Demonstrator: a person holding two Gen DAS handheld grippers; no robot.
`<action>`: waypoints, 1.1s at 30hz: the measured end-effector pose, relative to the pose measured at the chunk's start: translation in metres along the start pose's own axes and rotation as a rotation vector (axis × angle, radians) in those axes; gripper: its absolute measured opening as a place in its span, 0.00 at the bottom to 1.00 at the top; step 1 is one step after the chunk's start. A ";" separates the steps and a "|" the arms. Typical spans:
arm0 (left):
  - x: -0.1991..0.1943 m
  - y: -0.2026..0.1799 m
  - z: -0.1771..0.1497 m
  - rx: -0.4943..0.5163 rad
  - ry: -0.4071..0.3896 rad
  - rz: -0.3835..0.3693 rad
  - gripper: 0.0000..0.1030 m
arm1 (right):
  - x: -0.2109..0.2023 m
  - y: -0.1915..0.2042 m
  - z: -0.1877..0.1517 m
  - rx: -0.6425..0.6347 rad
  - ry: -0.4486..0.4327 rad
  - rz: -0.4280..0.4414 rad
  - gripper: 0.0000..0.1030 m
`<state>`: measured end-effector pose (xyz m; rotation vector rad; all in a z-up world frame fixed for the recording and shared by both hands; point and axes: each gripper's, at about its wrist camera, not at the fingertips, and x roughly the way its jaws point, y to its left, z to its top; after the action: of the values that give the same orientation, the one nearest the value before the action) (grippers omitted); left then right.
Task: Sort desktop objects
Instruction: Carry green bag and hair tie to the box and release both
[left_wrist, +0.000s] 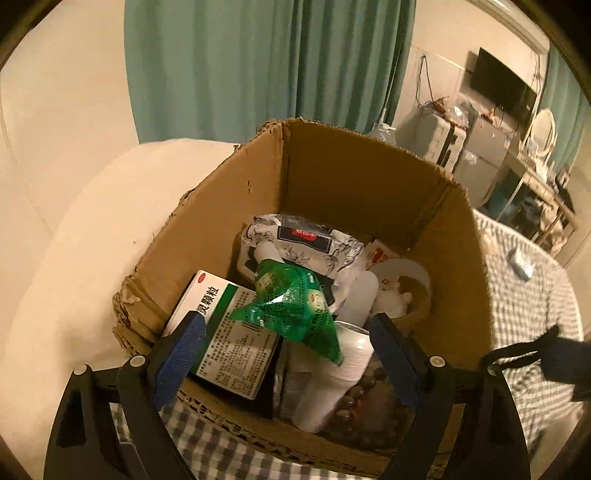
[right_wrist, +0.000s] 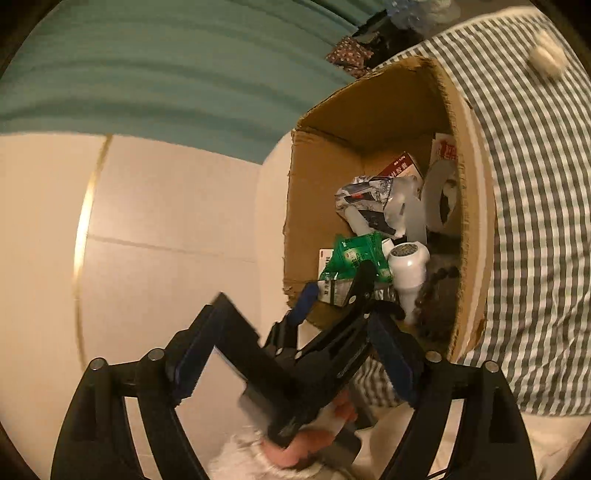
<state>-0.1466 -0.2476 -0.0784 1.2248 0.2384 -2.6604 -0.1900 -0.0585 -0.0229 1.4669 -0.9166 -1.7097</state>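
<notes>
A cardboard box (left_wrist: 332, 177) with ragged, torn rims sits on a grey-and-white checked cloth (left_wrist: 524, 306), crammed with sorted desktop clutter, as the left gripper (left_wrist: 284, 350) hangs over its near edge with its blue-padded fingers (left_wrist: 181, 354) spread wide and nothing between them. Directly ahead of the open jaws, a green foil sachet (left_wrist: 295, 310) lies on top of the pile, resting across a white-and-green medicine box (left_wrist: 221, 332) printed with Chinese characters and a white plastic bottle (left_wrist: 340, 376). Behind them sit a crumpled silver wrapper (left_wrist: 306, 240) with a dark label and a roll of white tape (left_wrist: 406, 288) against the box's right wall, while a string of dark beads (left_wrist: 354, 395) lies at the bottom beside the bottle. From the right wrist camera, the right gripper (right_wrist: 295, 365) stands wide open outside the box, its fingers gripping nothing; the left tool crosses in front of it, held by a hand (right_wrist: 310, 439) in a white sleeve. A teal curtain (left_wrist: 266, 62) hangs behind the box.
</notes>
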 end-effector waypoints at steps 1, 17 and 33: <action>0.000 0.000 0.000 0.002 -0.006 0.002 0.90 | -0.002 -0.004 0.001 0.015 0.004 0.011 0.82; -0.031 0.029 0.007 -0.181 -0.014 0.109 0.90 | 0.052 0.018 0.057 -0.212 0.290 -0.359 0.85; -0.037 -0.141 0.024 0.074 -0.068 -0.136 1.00 | -0.155 -0.077 0.092 -0.526 -0.545 -0.972 0.93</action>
<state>-0.1757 -0.1123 -0.0259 1.1764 0.2222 -2.8454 -0.2672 0.1205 -0.0015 1.1352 0.1332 -2.8569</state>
